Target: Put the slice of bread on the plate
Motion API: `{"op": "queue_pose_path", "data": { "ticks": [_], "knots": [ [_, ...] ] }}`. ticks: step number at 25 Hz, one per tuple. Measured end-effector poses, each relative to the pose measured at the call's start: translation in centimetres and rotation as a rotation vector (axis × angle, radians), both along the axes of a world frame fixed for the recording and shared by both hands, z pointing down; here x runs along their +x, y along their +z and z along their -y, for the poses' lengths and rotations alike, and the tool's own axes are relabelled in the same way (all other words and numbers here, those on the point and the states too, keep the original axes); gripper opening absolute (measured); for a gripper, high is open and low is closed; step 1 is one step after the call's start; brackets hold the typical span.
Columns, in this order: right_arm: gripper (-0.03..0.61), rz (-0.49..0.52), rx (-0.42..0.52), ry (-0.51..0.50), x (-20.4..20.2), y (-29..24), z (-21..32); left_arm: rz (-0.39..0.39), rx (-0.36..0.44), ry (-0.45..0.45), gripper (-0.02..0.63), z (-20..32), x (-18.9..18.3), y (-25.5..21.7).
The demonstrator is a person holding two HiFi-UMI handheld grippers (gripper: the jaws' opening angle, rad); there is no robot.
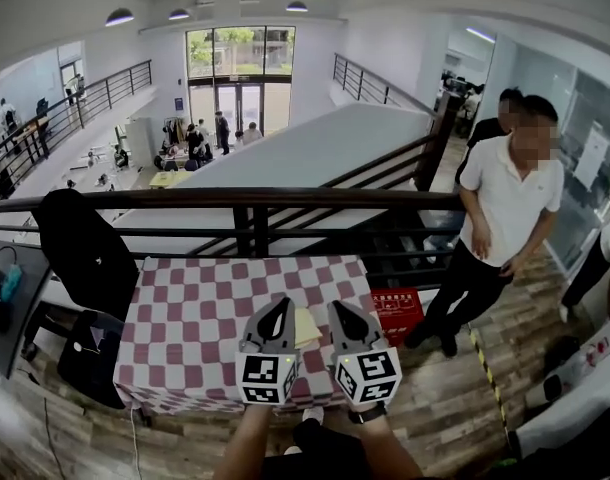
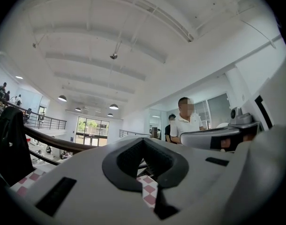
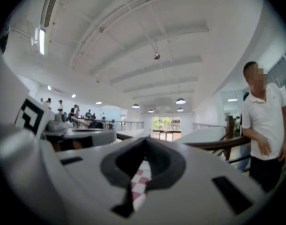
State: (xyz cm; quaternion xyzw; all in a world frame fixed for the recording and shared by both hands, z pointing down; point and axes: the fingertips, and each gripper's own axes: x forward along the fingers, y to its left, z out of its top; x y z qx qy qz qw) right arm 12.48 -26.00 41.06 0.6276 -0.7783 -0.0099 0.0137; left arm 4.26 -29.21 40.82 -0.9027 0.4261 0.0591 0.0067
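- Head view: left gripper (image 1: 282,308) and right gripper (image 1: 338,310) hover side by side over the checkered table (image 1: 195,318).
- Both pairs of jaws sit clenched, gripping nothing.

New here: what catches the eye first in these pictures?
A table draped in red-and-white checks fills the head view's centre. Over its near edge hang the left gripper and right gripper, both shut and empty. A person in a white shirt stands at right.
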Motion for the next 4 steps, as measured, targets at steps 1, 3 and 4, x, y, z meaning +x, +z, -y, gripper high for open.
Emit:
{"op": "queue_pose_path", "data": {
  "ticks": [1,3,4],
  "knots": [
    [0.014,0.001,-0.003,0.001,0.0,0.2,0.0,0.0,-0.005,0.002,0.018,0.0,0.0,0.3],
    [0.014,0.007,-0.013,0.006,0.1,0.7,0.1,0.002,-0.018,0.007,0.018,0.0,0.0,1.0],
    [0.014,0.011,-0.018,0.01,0.1,0.9,0.2,0.003,-0.025,0.009,0.018,-0.1,0.1,1.4]
  ]
}}
